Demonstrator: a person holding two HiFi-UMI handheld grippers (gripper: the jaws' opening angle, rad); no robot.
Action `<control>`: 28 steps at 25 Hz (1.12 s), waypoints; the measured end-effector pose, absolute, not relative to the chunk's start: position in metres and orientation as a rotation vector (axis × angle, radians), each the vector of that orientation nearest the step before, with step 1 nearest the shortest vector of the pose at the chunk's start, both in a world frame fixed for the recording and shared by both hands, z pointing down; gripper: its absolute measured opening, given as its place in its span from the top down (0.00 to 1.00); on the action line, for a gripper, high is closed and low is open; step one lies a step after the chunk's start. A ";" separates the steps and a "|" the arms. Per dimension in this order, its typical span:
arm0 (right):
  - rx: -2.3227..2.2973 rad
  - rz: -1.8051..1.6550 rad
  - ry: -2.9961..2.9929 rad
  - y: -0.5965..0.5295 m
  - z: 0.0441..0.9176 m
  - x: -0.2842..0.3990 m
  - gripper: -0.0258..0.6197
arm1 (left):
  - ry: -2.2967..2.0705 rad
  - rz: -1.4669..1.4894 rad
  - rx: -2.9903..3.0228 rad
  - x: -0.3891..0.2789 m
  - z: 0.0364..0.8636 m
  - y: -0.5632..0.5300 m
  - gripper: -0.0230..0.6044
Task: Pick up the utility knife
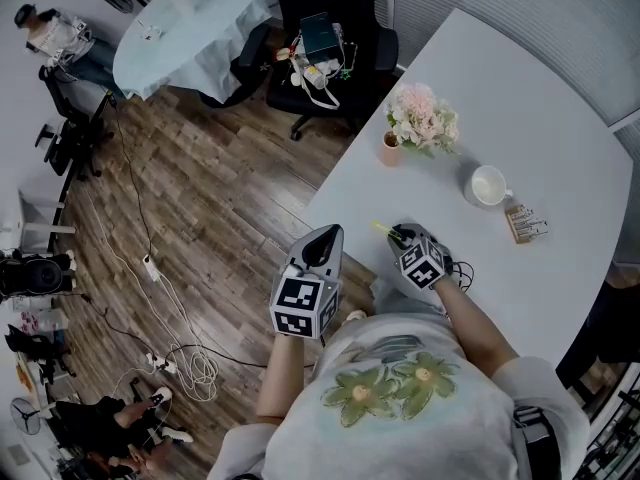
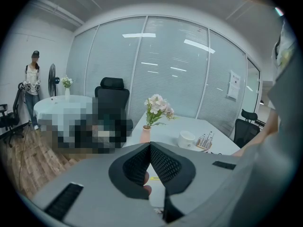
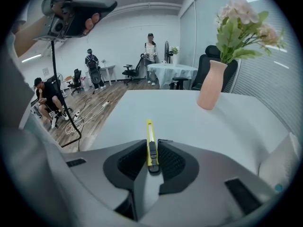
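The utility knife is slim and yellow with a black slider. It stands between the pads of my right gripper, which is shut on it, and its yellow front end sticks out past the fingertips over the white table. In the head view the right gripper is low over the table's near-left part, with the knife's yellow tip showing at its front. My left gripper hangs off the table's edge above the wooden floor. Its jaws meet at the tips, with nothing held.
On the table stand a pink vase of flowers, a white cup and a small holder of items. A black office chair and a cloth-covered round table lie beyond. Cables trail across the floor.
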State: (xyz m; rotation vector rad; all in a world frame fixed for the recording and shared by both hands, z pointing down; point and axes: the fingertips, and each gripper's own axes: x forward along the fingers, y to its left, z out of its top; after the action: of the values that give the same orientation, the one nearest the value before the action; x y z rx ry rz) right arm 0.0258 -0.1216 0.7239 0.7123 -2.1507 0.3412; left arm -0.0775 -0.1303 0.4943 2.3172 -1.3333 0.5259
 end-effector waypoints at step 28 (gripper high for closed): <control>0.676 0.336 -2.180 -0.118 0.707 0.022 0.85 | -1.334 0.519 2.310 -0.075 0.500 -0.124 0.96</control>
State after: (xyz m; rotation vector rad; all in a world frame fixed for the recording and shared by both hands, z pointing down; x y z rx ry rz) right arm 0.0218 -0.1175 0.7065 0.6756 -2.1802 0.3357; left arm -0.0753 -0.1236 0.5000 2.3102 -1.3342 0.5190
